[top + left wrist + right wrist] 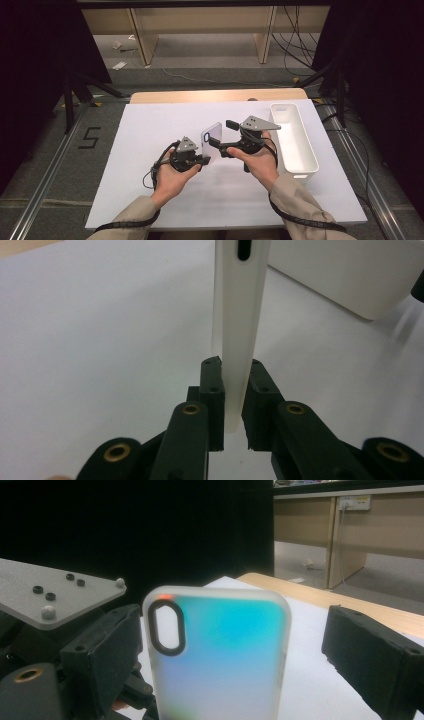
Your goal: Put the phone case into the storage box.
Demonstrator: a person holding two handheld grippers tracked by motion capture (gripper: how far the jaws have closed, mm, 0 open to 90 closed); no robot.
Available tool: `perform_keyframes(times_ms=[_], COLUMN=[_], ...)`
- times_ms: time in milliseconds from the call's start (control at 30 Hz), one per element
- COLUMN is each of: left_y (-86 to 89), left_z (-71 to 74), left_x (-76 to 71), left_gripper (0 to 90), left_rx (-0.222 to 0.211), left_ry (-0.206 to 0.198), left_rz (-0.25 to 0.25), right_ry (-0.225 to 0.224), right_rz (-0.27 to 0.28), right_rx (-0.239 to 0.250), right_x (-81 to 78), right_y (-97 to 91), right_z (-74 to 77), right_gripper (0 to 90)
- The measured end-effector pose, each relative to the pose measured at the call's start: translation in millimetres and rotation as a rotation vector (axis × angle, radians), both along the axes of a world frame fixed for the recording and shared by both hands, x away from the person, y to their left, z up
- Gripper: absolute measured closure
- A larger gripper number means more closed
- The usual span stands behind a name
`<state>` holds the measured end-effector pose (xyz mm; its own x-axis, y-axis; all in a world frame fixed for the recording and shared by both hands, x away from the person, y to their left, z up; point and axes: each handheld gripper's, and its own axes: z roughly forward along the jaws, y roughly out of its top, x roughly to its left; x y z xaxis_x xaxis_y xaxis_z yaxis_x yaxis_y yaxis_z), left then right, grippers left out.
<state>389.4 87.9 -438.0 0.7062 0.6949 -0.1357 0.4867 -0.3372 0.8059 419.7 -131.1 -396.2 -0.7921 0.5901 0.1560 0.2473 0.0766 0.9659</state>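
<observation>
A pale phone case (pixel 212 140) with a teal-to-lilac sheen and an oval camera cutout stands upright above the white table sheet (pixel 150 150). My left gripper (pixel 206 161) is shut on its lower edge; in the left gripper view the two pads (pixel 212 390) pinch the thin white case (pixel 240 315) edge-on. My right gripper (pixel 222 132) is open, with one jaw on each side of the case. In the right gripper view the case (pixel 220 655) stands between the wide jaws of that gripper (pixel 240 665), with a gap on either side.
A long white bin (pixel 295 140) lies at the right of the sheet, close behind my right hand; its corner shows in the left gripper view (pixel 350 275). A wooden table edge (pixel 215 95) runs along the far side. Cables trail from both grippers.
</observation>
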Motion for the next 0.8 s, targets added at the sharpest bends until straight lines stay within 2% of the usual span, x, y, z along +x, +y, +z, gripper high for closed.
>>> perform_keyframes(times_ms=[800], left_y=[-7.9], left_z=[0.2], left_x=[-2.6], left_gripper=[80.7], left_rx=[0.006], left_ry=[-0.004], left_rz=[-0.011], right_ry=[0.014], right_rz=[-0.02], right_rx=[0.015], right_x=[-0.8], right_y=[10.2], right_z=[-6.4], right_gripper=[9.4])
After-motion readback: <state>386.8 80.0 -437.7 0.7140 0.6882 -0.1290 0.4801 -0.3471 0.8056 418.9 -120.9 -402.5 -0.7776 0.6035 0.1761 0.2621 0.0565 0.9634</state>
